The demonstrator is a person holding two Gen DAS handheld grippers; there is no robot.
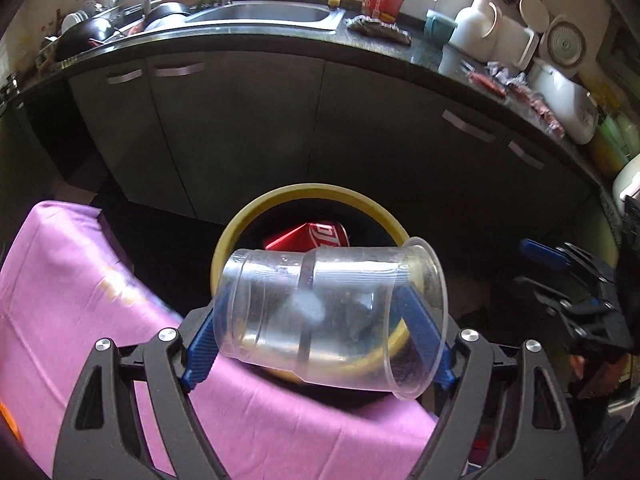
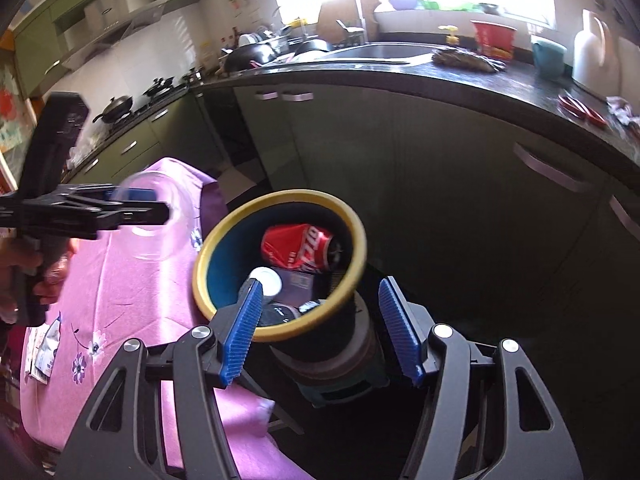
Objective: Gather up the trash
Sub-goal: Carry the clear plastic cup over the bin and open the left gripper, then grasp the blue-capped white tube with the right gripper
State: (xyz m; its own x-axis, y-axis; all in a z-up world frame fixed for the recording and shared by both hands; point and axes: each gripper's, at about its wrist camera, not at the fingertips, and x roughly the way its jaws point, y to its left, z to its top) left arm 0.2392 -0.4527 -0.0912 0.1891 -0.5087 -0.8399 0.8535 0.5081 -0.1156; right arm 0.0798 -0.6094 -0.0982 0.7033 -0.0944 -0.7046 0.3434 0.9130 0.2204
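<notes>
Kitchen counters run along the back under a bright window, with a steel sink set in the dark worktop and grey-green cabinet doors below. Nearer, a table under a pink floral cloth stands just beside a small waste bin with a yellow rim.

The left gripper has its jaws clamped wide across a clear plastic cup, which lies on its side between the blue pads with its mouth to the right. From the left wrist view the cup hangs right over the bin's opening. Already inside the bin lie a crushed red soda can and some darker packaging – what exactly that is I can't make out in the shadow.

The right gripper hovers over the bin too, its jaws apart and nothing pressed between the pads; a small white disc, perhaps a lid, shows at the tip of its left pad, inside the bin.

To drop the cup well, I'd say the left hand wants to bring it squarely over the middle of the opening, tilt it so one end points down, and only then open – a cup this light and wide could catch the rim and bounce onto the cloth. The right gripper should stay clear of the drop.
</notes>
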